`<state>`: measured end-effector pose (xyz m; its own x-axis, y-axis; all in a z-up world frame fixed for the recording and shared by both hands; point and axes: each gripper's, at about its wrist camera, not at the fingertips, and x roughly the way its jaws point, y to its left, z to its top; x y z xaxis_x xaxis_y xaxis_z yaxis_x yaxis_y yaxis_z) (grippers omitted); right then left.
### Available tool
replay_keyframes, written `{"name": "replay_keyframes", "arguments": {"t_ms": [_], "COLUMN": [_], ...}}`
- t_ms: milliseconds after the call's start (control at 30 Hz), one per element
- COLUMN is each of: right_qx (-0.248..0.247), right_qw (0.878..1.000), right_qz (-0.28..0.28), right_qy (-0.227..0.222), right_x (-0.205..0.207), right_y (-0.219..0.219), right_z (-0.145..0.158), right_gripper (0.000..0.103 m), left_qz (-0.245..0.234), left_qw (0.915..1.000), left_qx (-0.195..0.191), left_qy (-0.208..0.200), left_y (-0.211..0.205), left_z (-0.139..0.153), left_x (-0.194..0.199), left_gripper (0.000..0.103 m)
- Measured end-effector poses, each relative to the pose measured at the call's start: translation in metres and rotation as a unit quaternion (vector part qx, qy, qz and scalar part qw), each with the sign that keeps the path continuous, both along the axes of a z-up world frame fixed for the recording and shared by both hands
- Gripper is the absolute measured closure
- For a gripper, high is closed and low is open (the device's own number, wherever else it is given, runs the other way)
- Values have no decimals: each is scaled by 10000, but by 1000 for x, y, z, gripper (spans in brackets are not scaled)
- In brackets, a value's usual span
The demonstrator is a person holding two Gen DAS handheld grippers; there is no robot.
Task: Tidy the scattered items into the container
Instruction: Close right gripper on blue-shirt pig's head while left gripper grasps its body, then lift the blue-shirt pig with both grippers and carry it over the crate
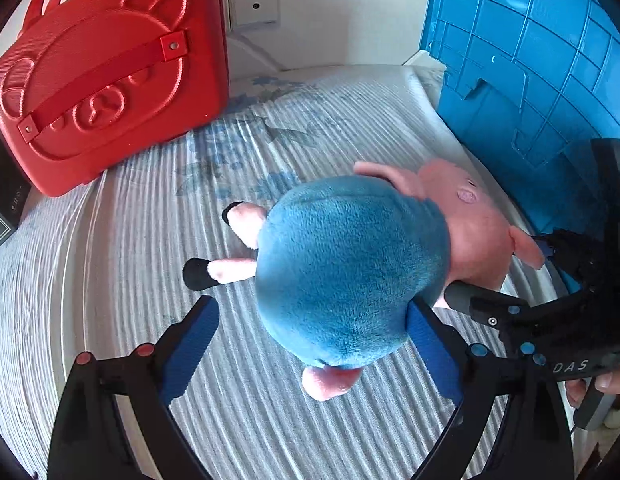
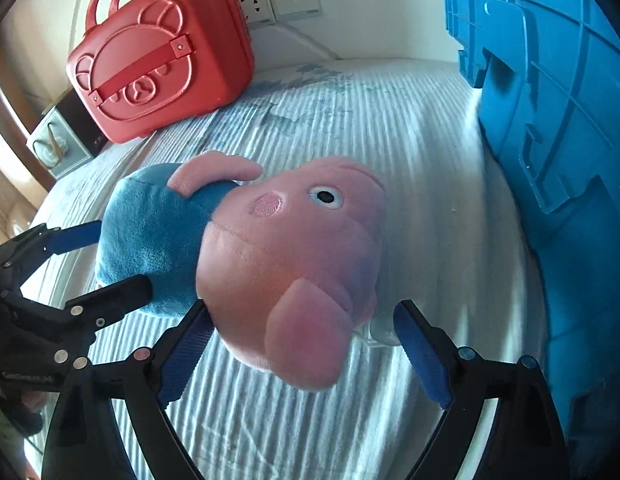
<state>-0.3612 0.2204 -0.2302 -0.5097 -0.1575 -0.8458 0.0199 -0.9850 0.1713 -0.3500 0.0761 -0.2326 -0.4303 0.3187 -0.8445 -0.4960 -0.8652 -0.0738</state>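
Note:
A plush pig with a pink head and a blue body (image 1: 341,256) lies on the striped bedcover (image 1: 110,240). My left gripper (image 1: 310,344) straddles the blue body from behind. Its jaws stand wide; the right pad (image 1: 429,344) rests against the fur and the left pad (image 1: 190,344) is clear of it. In the right wrist view my right gripper (image 2: 304,354) is open around the plush pig's head (image 2: 294,248), with a gap on the right side. The blue plastic crate (image 1: 529,80) (image 2: 569,160) rises just right of the toy.
A red hard case with an embossed bear face (image 1: 102,76) (image 2: 158,60) leans at the back left of the bed. Wall sockets (image 2: 278,0) sit behind it. A small dark box (image 2: 58,144) stands beside the bed at the left edge.

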Motion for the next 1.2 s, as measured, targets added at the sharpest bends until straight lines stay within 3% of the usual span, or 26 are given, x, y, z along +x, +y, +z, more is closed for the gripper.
{"name": "replay_keyframes", "arguments": {"t_ms": [100, 133, 200, 233, 500, 833, 1200], "right_qx": [82, 81, 0, 102, 69, 121, 267], "right_qw": [9999, 9999, 9995, 9994, 9989, 9924, 9756], "right_qz": [75, 137, 304, 315, 337, 566, 769], "right_qy": [3, 35, 106, 139, 325, 1087, 2038], "right_x": [-2, -2, -2, -1, 7, 42, 130], "right_y": [-5, -5, -8, -11, -15, -46, -98], "right_z": [-5, -6, -4, -3, 8, 87, 191], "right_gripper": [12, 16, 33, 36, 41, 41, 41], "left_qz": [-92, -111, -219, -236, -207, 128, 328], "left_qw": [9998, 9998, 9995, 9994, 9989, 9917, 9753], "left_qx": [85, 87, 192, 230, 212, 319, 532], "left_qy": [-126, -126, -125, -75, 357, 1237, 2119], "left_y": [1, 3, 7, 9, 4, -32, -80], "left_z": [-8, -11, -13, -12, 10, 100, 202], "left_x": [0, 0, 2, 4, 21, 75, 175], "left_gripper": [7, 9, 27, 27, 34, 34, 34]}}
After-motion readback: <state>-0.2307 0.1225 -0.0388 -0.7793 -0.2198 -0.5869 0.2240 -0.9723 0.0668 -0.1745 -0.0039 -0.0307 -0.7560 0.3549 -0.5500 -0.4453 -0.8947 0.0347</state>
